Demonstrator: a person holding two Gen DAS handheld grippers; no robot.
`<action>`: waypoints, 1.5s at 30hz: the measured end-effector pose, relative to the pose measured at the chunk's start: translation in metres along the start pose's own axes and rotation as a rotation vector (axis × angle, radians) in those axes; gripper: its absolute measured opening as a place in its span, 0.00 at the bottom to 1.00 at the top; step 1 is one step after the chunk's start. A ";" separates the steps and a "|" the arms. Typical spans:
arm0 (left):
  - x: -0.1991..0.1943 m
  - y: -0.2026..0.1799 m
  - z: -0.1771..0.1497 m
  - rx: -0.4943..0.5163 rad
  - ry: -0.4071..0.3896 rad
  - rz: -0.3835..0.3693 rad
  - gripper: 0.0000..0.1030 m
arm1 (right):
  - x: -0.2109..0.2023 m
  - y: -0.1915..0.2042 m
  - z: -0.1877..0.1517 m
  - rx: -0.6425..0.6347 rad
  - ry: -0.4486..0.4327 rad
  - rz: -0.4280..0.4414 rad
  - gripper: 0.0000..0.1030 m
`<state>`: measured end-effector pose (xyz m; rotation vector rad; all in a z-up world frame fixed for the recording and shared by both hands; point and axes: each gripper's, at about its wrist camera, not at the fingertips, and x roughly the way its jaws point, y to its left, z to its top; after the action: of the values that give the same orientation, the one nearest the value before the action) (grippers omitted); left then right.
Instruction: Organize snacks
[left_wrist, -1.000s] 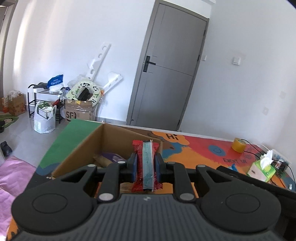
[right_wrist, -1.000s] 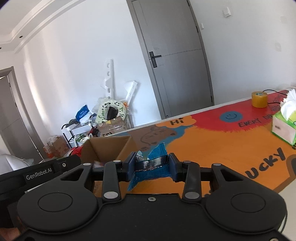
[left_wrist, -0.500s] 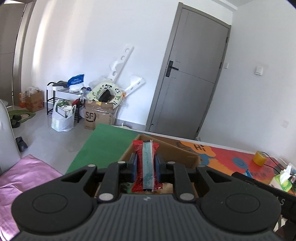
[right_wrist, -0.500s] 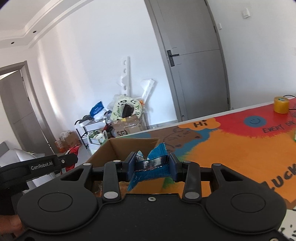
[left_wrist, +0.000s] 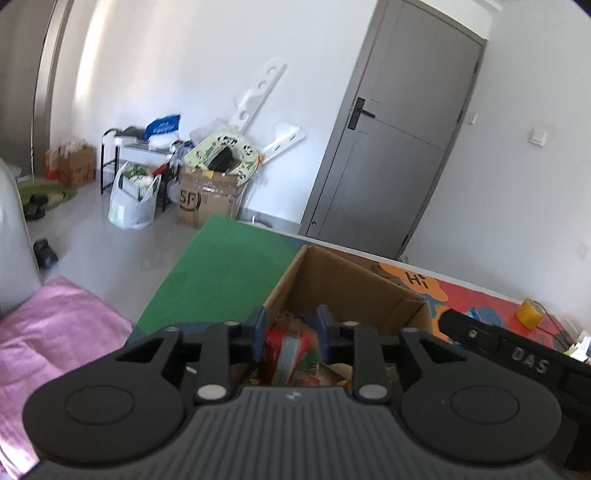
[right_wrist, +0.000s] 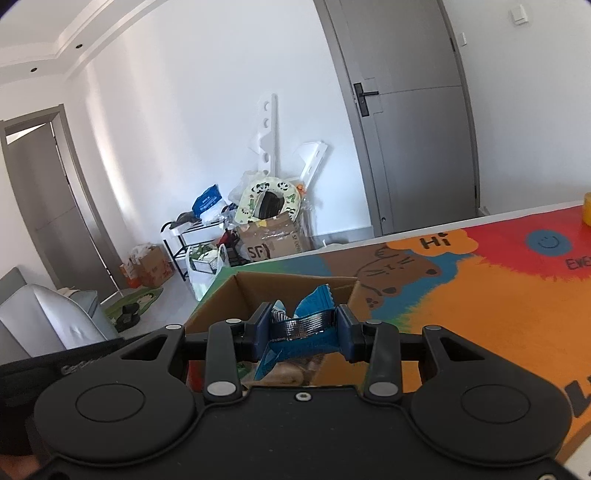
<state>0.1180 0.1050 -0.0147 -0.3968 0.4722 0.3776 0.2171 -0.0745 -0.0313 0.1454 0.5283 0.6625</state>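
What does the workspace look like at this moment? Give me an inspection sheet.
Surface: colourful printed mat on the table.
Job's things: open cardboard box holding snacks; red snack packet tipping between the left pads; blue snack packet.
Clutter: yellow tape roll.
Grippers: left gripper over the box, jaws opening; right gripper shut on the blue packet.
Cables: thin black one by the tape roll.
Surroundings: grey door, floor boxes and bags, pink cloth.
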 end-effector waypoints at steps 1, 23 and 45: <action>-0.002 0.003 0.000 -0.005 -0.004 -0.002 0.38 | 0.003 0.002 0.000 -0.001 0.003 0.004 0.37; 0.003 0.035 0.021 -0.057 -0.036 0.063 0.55 | 0.029 0.034 0.023 -0.030 -0.036 0.031 0.61; -0.025 0.007 0.017 -0.017 -0.080 0.026 0.90 | -0.026 -0.007 0.011 0.030 -0.019 -0.056 0.76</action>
<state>0.1000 0.1118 0.0097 -0.3905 0.3970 0.4212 0.2089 -0.0953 -0.0133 0.1642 0.5225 0.5982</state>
